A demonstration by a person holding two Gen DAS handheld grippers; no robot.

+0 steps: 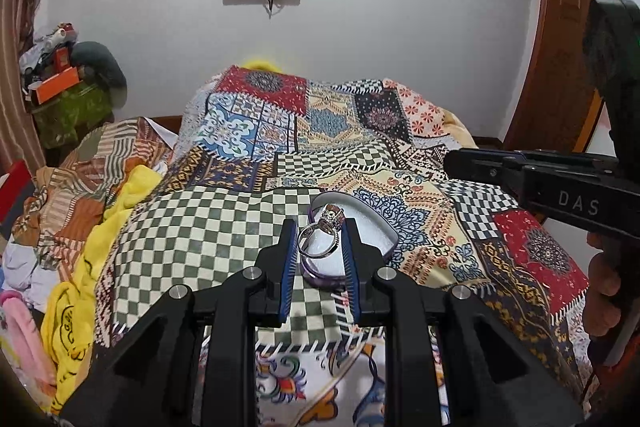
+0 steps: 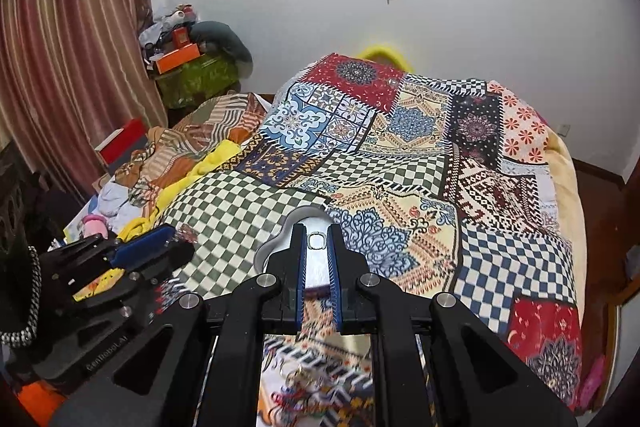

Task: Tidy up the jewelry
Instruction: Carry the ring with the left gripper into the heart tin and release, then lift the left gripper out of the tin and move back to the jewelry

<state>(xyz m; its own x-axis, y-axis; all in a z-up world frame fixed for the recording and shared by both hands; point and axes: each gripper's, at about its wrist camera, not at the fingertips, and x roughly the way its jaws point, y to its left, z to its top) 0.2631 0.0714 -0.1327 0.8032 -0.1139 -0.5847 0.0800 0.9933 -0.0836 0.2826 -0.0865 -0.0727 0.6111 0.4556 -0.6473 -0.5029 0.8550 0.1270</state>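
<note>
The left gripper clenches a stone ring above the heart-shaped box, at twelve o'clock, ready for seating; the right gripper grasps a small ring.

Left gripper: fingers narrowed, blue pads pressed against silver ring, ring pinched between tips, held level, pointed toward far side. Right gripper: fingers drawn close, small silver ring seen between tips; contact with pads cannot be judged. Right gripper body seen at right in left wrist view, person's hand wrapped on handle.
</note>
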